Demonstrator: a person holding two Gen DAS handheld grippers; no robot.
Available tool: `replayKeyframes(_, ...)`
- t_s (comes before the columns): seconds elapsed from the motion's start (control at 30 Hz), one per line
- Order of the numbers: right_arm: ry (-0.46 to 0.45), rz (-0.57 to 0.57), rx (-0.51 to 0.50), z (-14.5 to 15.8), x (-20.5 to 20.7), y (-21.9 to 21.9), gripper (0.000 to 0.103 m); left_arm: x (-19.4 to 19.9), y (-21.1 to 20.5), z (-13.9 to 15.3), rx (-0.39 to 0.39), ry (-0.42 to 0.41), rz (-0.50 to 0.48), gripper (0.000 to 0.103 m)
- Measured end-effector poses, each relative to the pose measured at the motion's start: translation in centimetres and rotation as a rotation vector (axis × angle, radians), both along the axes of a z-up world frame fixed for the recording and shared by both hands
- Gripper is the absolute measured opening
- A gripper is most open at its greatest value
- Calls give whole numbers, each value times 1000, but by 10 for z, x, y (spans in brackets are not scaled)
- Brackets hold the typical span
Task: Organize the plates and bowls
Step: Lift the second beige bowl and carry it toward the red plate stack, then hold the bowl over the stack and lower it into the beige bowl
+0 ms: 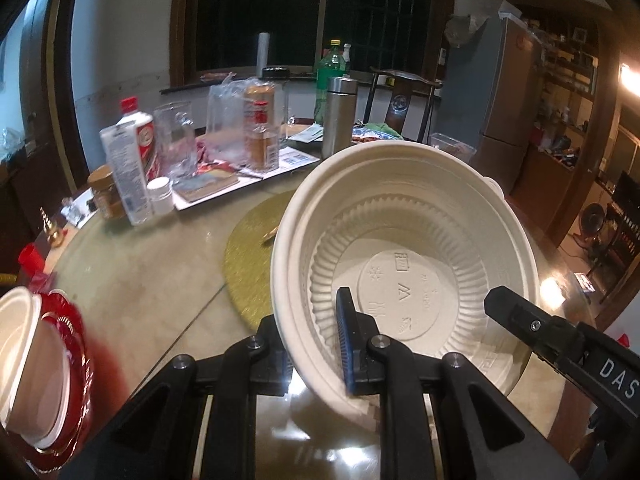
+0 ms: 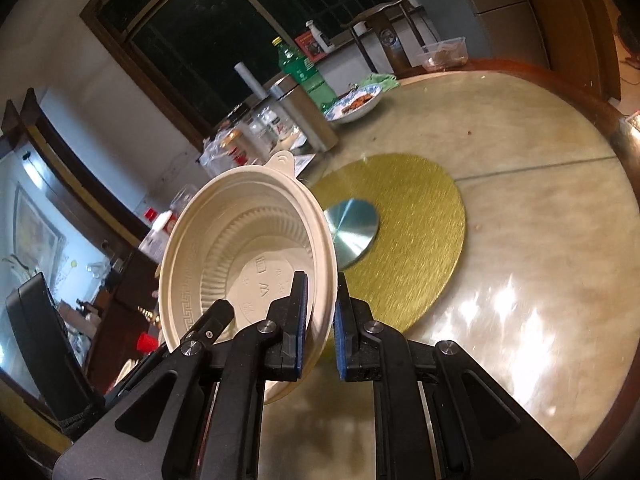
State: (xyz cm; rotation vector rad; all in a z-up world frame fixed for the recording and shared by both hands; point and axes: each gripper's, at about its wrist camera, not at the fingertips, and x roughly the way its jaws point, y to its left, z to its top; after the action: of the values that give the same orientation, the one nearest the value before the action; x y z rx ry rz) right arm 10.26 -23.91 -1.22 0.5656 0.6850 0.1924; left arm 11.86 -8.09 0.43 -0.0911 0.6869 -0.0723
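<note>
Bowl: a cream disposable bowl (image 1: 404, 264) is being held tilted above the tabletop (image 1: 152, 280), its open side facing both cameras, moulded symbols showing on its base and a small tab on its far rim.

Right hand-held gripper: the right hand-held gripper (image 2: 320, 320) is pinching the bowl's (image 2: 244, 256) near rim; one blue-padded finger is sitting inside the bowl, the other outside the wall, with only the wall between them.

Left hand-held gripper: the left hand-held gripper (image 1: 316, 344) is gripping the same bowl at its lower left rim, one blue pad pressing inside the bowl and the other finger mostly hidden behind the wall.

Across views: the black tip of the right tool is showing in the left view at the bowl's lower right rim, so the two are holding opposite sides.

Below the bowl: a round gold mat (image 2: 404, 236) is lying on the tabletop (image 2: 520, 200), with a shiny metal disc (image 2: 352, 228) at its middle, partly covered by the bowl's edge.

Left edge: white bowls (image 1: 32, 364) are sitting nested on a red plate (image 1: 76, 340), well apart from the held bowl.

Far side: bottles, jars and a steel flask (image 1: 339, 116) are crowding the far side of the tabletop beside a blue-patterned dish (image 2: 354, 104) of food.
</note>
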Motion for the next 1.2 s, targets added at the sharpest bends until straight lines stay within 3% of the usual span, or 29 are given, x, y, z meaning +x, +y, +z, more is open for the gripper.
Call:
replayKeyframes(0.6,2,120,-20,0,-38,87,11,-53,92,1,-94,-10,66,17)
replayKeyframes(1.2,-63,261,-63,34,-49,163,11,-85,165,20,-160,-68,170,17)
